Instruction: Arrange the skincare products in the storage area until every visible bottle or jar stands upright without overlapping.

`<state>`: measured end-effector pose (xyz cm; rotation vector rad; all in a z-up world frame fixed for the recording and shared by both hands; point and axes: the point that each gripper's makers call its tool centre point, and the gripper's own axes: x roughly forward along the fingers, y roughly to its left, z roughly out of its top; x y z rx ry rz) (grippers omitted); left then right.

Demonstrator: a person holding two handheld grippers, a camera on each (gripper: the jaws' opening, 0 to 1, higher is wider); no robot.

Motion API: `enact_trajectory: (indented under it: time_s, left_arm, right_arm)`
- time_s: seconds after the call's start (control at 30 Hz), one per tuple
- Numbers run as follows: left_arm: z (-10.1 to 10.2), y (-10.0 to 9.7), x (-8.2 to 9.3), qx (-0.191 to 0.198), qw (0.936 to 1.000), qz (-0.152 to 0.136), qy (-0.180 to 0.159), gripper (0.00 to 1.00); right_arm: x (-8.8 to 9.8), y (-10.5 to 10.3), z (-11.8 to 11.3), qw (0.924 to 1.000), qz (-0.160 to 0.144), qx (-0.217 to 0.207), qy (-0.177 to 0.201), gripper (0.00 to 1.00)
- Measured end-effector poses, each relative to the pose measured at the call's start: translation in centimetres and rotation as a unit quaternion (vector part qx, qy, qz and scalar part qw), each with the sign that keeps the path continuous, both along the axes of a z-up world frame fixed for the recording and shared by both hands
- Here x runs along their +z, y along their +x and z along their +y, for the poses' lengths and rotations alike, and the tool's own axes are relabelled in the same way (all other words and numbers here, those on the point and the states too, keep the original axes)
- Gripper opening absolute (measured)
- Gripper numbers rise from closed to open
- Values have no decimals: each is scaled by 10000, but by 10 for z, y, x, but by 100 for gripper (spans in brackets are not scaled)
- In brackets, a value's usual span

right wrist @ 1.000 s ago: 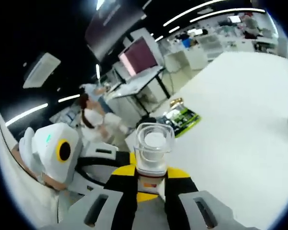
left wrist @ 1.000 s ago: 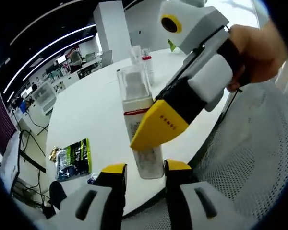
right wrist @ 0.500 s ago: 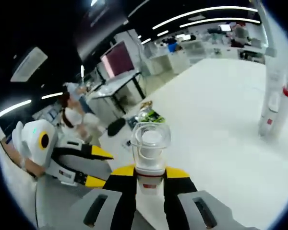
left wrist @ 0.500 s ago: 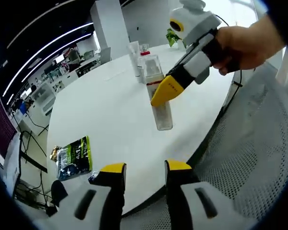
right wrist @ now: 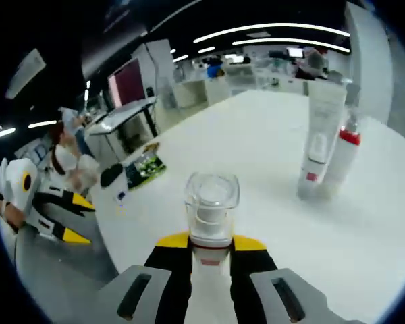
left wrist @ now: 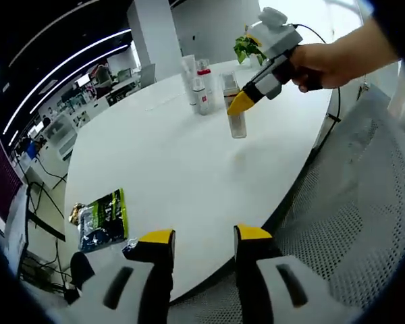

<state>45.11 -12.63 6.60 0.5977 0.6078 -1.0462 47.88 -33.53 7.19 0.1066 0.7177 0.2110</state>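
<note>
Now the right claw [right wrist: 210,251] is clamped on a clear-capped pump bottle [right wrist: 211,210], its yellow tips pinching the neck just under the cap at lower centre of the right gripper view; in the left gripper view the same bottle [left wrist: 237,116] sits upper centre, upright and low over the white counter [left wrist: 162,162]. The left claw [left wrist: 201,236] stands parted with nothing between its tips, at the bottom of its frame. A white tube [right wrist: 319,150] and a red-capped bottle [right wrist: 342,156] stand touching at the right of the right gripper view. The pump bottle looks like rigid, smooth plastic, tall and narrow-based, so likely light yet tippy and slippery; gripping the body below the cap seems safer than the loose-looking clear cap.
</note>
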Motion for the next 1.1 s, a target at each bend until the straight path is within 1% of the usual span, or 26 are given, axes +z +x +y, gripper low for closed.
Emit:
enact_trajectory:
  time_s: [0.23,0.43,0.53,0.63,0.73,0.83,0.93,1.0,1.03,1.1]
  left_arm:
    - [1,0,-1,11,10000,19,39,29]
    - [2,0,-3,4,10000,15,70,27]
    - [2,-1,-3,-2,9999,25,99,27]
    - [3,-1,-4,-2,9999,34,122,27]
    - [3,-1,-5,-16,9999,36,157,26]
    - [3,-1,-6,-29,9998,16,187,26]
    - [4,0,-6,-18,9998,17,193,25]
    - [4,-1,-7,-16,9998,32,204,25]
    - [4,-1,-7,-18,9998,38,217,25]
    - [4,-1,-7,-20,9997,45,226,25]
  right_arm:
    - [-11,0,-27,9992,65,-294,-253,16]
    - [-14,8,-49,9974,32,-487,-526,16]
    - [-19,13,-61,9964,50,-657,-537,16]
    - [-21,17,-75,9943,42,-897,-575,16]
    - [-24,20,-86,9926,35,-1015,-665,16]
    - [-27,22,-101,9890,49,-1179,-886,16]
    - [-27,26,-106,9884,-9,-1219,-904,16]
    - [-29,28,-110,9879,17,-1166,-1020,16]
    - [-30,30,-112,9879,31,-1171,-1018,16]
    - [-29,34,-118,9870,-39,-1237,-1030,16]
